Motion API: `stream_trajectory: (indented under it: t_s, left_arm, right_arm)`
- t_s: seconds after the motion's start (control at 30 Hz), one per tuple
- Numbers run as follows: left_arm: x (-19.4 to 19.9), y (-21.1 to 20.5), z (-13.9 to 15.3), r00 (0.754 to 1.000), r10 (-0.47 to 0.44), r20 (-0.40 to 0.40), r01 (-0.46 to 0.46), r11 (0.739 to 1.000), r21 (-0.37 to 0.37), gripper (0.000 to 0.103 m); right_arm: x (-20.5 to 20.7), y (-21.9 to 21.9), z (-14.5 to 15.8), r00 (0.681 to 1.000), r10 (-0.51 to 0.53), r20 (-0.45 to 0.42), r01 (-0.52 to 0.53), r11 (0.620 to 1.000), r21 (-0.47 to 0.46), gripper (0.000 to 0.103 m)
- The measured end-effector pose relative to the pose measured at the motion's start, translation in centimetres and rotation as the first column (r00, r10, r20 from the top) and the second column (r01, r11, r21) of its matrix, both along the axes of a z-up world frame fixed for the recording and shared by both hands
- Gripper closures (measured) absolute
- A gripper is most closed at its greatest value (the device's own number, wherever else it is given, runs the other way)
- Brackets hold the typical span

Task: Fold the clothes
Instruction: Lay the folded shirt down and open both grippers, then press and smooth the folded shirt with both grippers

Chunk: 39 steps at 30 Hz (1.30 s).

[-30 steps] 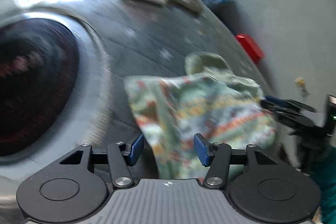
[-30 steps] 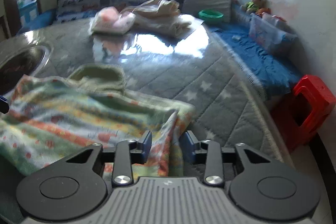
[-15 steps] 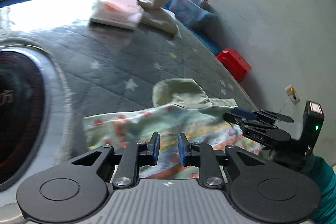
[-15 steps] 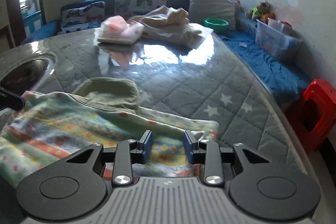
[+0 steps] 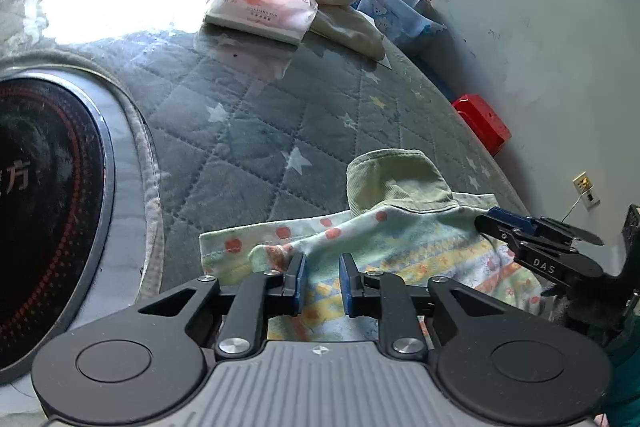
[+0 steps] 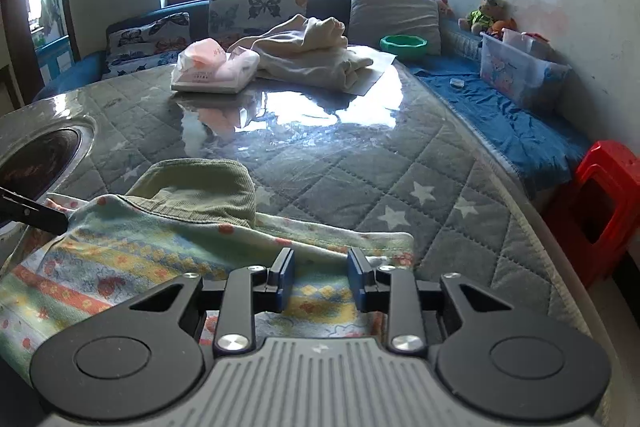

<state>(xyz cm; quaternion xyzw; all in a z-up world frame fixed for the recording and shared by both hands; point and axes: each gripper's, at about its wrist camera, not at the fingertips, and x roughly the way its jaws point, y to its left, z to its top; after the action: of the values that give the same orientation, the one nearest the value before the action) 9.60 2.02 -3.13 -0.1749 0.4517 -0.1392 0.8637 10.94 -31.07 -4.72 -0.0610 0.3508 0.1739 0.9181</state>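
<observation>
- Since half a second ago, both grippers' fingers have parted from a near pinch, and the patterned garment (image 5: 420, 259) has settled flatter on the quilted table top (image 5: 256, 131).
- At the left, the left gripper (image 5: 322, 281) hovers over the garment's near-left corner, jaws parted with a modest gap and nothing clamped; a small ridge of cloth rises just beyond its left finger.
- In the middle, the garment lies at the table's near edge, its green corduroy hood (image 6: 200, 187) spread flat towards the table's centre.
- At the right, the right gripper (image 6: 320, 281) sits over the garment's right edge, jaws likewise apart and empty.
- Judged by its drape, the garment is light, soft and limp; it should sag and crease when lifted, so pinching hemmed edges or corners on both sides looks safest.
</observation>
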Motion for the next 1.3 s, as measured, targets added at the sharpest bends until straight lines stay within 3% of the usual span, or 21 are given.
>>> stream_trajectory:
  t_s: [0.23,0.37,0.53,0.7,0.93,1.1,1.3]
  left_arm:
    - [-0.1,-0.5,0.2,1.000,-0.015,0.026,0.014,0.998,0.061,0.087]
    - [0.0,-0.4,0.2,0.999,-0.014,0.037,0.010,0.996,0.086,0.088]
    - [0.0,-0.2,0.6,0.999,-0.005,0.044,0.001,0.995,0.101,0.088]
    - [-1.7,-1.2,2.6,0.993,-0.030,0.110,0.019,0.995,0.097,0.084]
    - [-4.8,-4.8,3.4,0.974,-0.180,0.137,0.168,0.982,0.091,0.078]
    - [-6.2,-5.8,1.9,0.973,-0.205,0.106,0.192,0.974,0.119,0.078]
    - [-7.3,-6.0,1.0,0.975,-0.197,0.103,0.183,0.974,0.133,0.073]
  right_arm:
    - [-1.1,4.2,-0.1,0.992,0.130,0.008,-0.130,0.991,0.016,0.073]
    - [-0.3,5.9,-0.6,0.991,0.133,0.022,-0.134,0.991,0.005,0.073]
    - [-1.2,5.3,0.5,0.989,0.149,0.015,-0.149,0.988,0.043,0.073]
    - [-3.8,3.8,1.1,0.984,0.175,0.013,-0.175,0.984,0.011,0.072]
    - [-6.7,1.2,1.1,0.992,0.126,0.009,-0.126,0.992,0.016,0.067]
    - [-8.2,-1.0,-0.1,0.998,0.065,-0.001,-0.065,0.997,0.032,0.064]
    - [-9.6,-2.0,0.5,0.999,0.029,0.042,-0.030,0.999,0.030,0.064]
